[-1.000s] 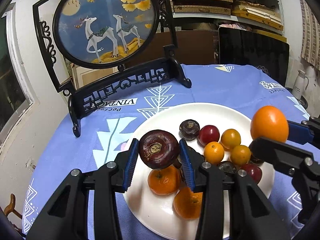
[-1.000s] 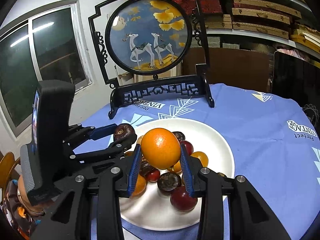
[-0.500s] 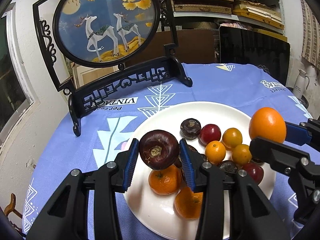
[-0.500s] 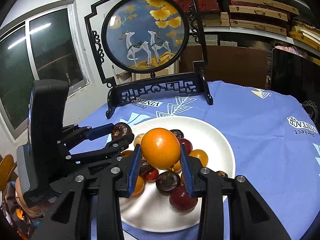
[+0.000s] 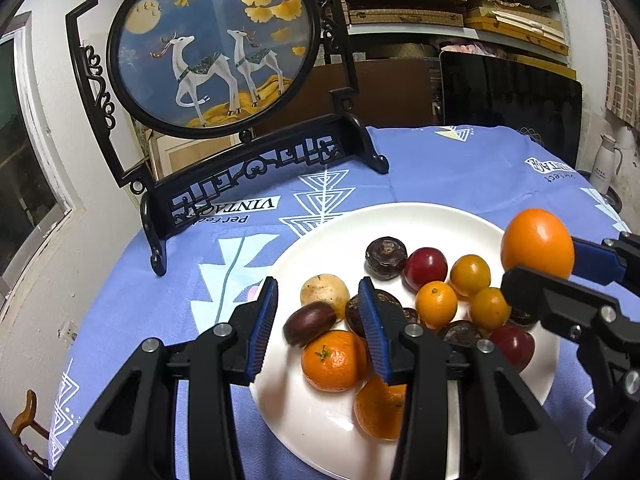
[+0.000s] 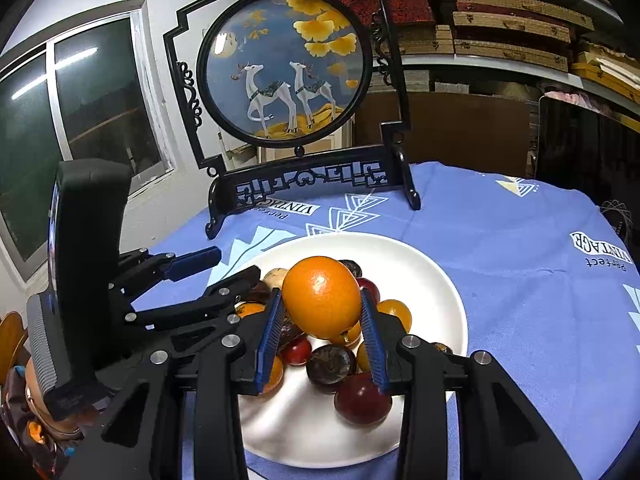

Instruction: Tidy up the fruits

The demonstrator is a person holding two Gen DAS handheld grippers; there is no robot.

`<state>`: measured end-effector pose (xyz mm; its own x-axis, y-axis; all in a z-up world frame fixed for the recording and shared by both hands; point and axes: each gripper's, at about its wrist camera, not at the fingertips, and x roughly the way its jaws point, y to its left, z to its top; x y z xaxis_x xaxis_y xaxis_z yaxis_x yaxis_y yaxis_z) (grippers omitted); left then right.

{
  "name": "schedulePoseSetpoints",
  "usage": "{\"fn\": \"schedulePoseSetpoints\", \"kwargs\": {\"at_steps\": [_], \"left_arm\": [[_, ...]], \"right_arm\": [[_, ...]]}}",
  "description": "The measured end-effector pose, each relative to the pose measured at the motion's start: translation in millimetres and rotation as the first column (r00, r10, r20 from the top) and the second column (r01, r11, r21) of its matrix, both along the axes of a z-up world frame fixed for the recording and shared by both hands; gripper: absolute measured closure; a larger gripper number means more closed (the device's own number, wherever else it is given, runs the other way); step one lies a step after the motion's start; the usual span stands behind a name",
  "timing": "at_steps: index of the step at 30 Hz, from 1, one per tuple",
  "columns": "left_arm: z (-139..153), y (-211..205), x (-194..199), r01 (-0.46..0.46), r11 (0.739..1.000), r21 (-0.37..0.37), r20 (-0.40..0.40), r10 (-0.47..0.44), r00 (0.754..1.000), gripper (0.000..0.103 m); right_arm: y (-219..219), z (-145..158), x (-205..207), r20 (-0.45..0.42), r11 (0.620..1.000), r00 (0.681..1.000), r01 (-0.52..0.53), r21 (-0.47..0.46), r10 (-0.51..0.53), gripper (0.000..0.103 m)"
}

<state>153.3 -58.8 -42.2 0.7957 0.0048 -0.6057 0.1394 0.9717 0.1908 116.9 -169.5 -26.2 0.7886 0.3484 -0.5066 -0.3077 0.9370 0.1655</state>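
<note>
A white plate (image 5: 400, 220) on the blue cloth holds several fruits: oranges, red plums, yellow kumquats and dark purple fruits. My left gripper (image 5: 318, 316) is open above the plate's left side. The dark purple fruit (image 5: 309, 323) lies on the plate below and between its fingers, beside a pale round fruit (image 5: 325, 290). My right gripper (image 6: 322, 322) is shut on an orange (image 6: 322, 298) and holds it above the plate (image 6: 432, 280). The orange also shows in the left wrist view (image 5: 537, 244), over the plate's right rim.
A black ornamental stand with a round deer picture (image 5: 216, 44) stands on the table behind the plate. The blue tablecloth (image 5: 460, 168) covers a round table. A dark screen (image 5: 512, 100) and shelves are at the back right. A window (image 6: 80, 120) is at the left.
My left gripper has opened and let go of the dark purple fruit, which now lies on the plate. My right gripper still holds the orange, almost unmoved.
</note>
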Motion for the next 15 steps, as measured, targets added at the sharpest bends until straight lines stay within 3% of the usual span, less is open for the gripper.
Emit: {"fn": "schedulePoseSetpoints", "kwargs": {"at_steps": [2, 3, 5, 10, 13, 15], "left_arm": [[-0.6, 0.1, 0.3, -0.001, 1.000, -0.001, -0.003, 0.001, 1.000, 0.061], [-0.9, 0.0, 0.5, -0.002, 1.000, 0.003, -0.005, 0.002, 1.000, 0.051], [-0.3, 0.4, -0.2, -0.008, 1.000, 0.004, 0.003, 0.008, 1.000, 0.042], [2.8, 2.6, -1.7, -0.007, 1.000, -0.010, 0.014, 0.007, 1.000, 0.038], [6.5, 4.1, -3.7, -0.015, 1.000, -0.008, 0.042, 0.015, 0.999, 0.030], [12.0, 6.1, -7.5, -0.017, 1.000, -0.014, 0.070, 0.018, 0.997, 0.018]], "right_arm": [[0.2, -2.5, 1.9, -0.010, 1.000, 1.000, 0.001, 0.002, -0.001, 0.063], [-0.2, -3.8, 3.7, -0.014, 1.000, 1.000, 0.003, 0.007, -0.003, 0.049], [-3.9, -3.0, 1.6, 0.014, 0.999, 0.999, 0.040, 0.018, -0.040, 0.035], [-16.6, 5.9, -4.8, 0.067, 0.995, 0.995, 0.064, 0.073, -0.069, 0.027], [-22.6, 6.2, -4.5, 0.056, 0.992, 0.996, 0.067, 0.111, -0.073, 0.022], [-23.9, 6.5, -5.1, 0.050, 0.990, 0.996, 0.068, 0.123, -0.074, 0.021]]}}
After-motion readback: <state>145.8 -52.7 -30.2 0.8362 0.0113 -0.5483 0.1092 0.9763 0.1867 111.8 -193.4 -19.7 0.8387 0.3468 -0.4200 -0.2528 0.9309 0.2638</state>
